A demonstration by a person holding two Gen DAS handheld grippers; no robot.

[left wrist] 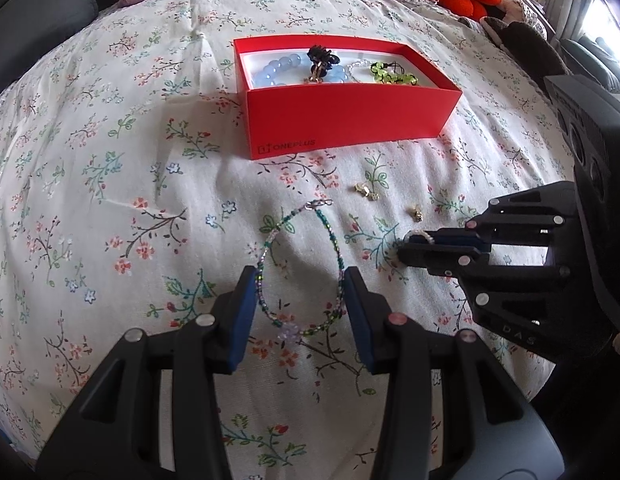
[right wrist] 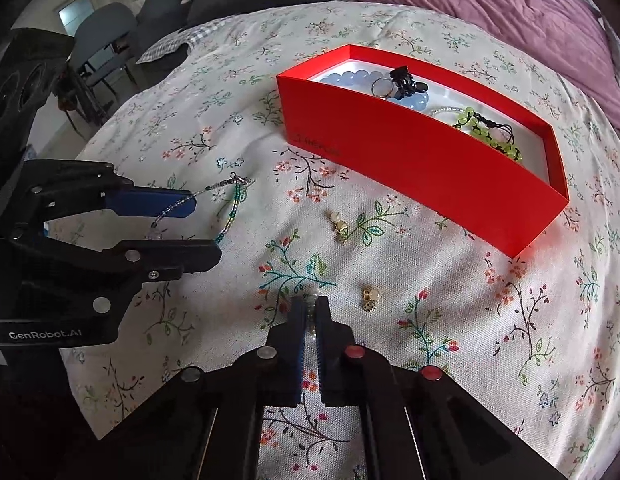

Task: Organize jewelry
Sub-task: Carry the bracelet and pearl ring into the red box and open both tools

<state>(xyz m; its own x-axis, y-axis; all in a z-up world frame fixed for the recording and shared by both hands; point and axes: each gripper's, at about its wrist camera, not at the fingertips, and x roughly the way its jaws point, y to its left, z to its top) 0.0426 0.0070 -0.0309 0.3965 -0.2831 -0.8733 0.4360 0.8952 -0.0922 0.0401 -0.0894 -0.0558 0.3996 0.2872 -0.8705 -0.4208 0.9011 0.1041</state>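
Left gripper (left wrist: 299,280) hovered part open over beaded bracelet (left wrist: 299,264) lying flat on floral bedspread (left wrist: 109,160), pads (left wrist: 245,312) straddling the loop, no grip seen. Right gripper (right wrist: 309,308) clamped nearly shut on small pearl ring (left wrist: 420,236) at bedspread level. Gold earrings (right wrist: 340,224) and (right wrist: 370,298) loose nearby. Red box (right wrist: 410,168) beyond, with blue beads (left wrist: 277,68), green bracelet (right wrist: 490,132).

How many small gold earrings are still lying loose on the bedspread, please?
2. One gold earring lies near the red box's front wall; the other gold earring lies nearer, right of the right gripper. Others may be hidden.
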